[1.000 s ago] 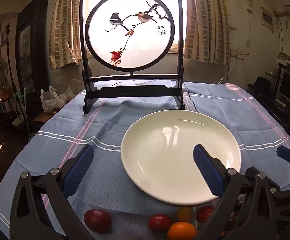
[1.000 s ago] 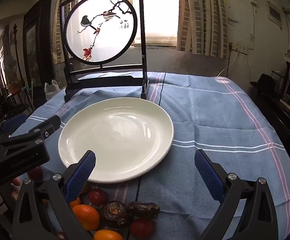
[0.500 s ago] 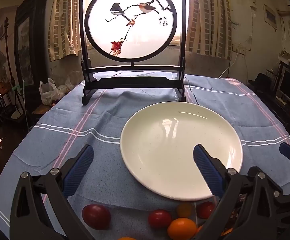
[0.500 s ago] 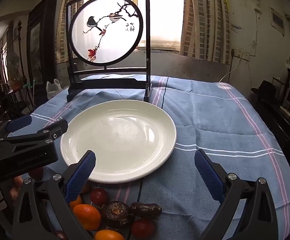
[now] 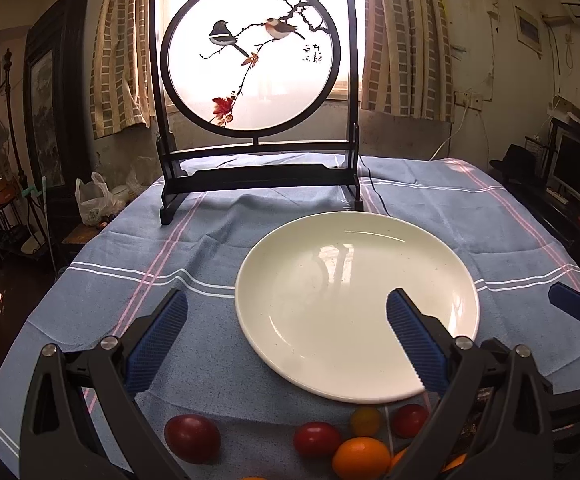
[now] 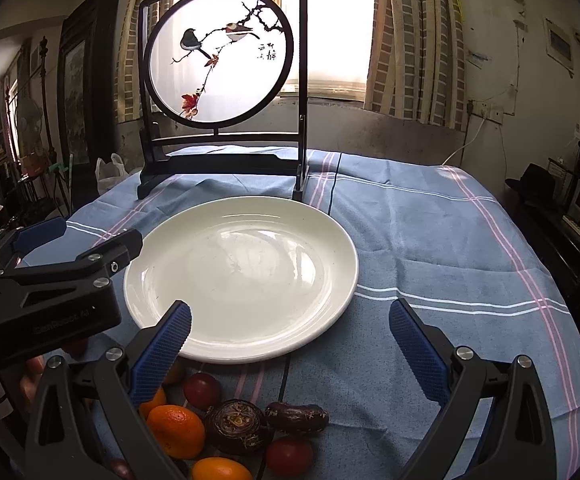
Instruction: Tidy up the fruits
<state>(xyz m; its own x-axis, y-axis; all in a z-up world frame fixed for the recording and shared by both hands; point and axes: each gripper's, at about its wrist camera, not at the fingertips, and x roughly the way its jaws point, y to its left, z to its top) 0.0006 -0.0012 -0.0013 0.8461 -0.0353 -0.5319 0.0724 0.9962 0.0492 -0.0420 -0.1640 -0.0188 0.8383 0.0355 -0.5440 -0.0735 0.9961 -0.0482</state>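
While the white plate (image 5: pixel 356 304) lies bare on the blue-clothed tabletop (image 5: pixel 209 248), the left wrist view shows the fruit loose on the cloth along the plate's near edge: a dark red tomato (image 5: pixel 192 437) to the left, a smaller red tomato (image 5: pixel 316 438), a little yellow fruit (image 5: pixel 365 421) and an orange (image 5: pixel 361 458) further right. The left claw (image 5: pixel 285 340) hangs above them spread wide, gripping nothing and touching nothing. I judge the step in hand to be the first pick; it would go best by dropping straight over one free-standing fruit, the lone dark red tomato being the easiest, and closing gently, since these round, soft skins roll and bruise.

In the right wrist view the same plate (image 6: pixel 241 276) lies left of centre, with the pile just near it: an orange (image 6: pixel 175 431), a red tomato (image 6: pixel 201 390), a dark round fruit (image 6: pixel 237 426) touching a dark oblong one (image 6: pixel 297 418), and another tomato (image 6: pixel 290 456). The right claw (image 6: pixel 290 344) is likewise fully released and empty, above the cloth. The bird screen (image 6: pixel 219 80) stands at the far side.
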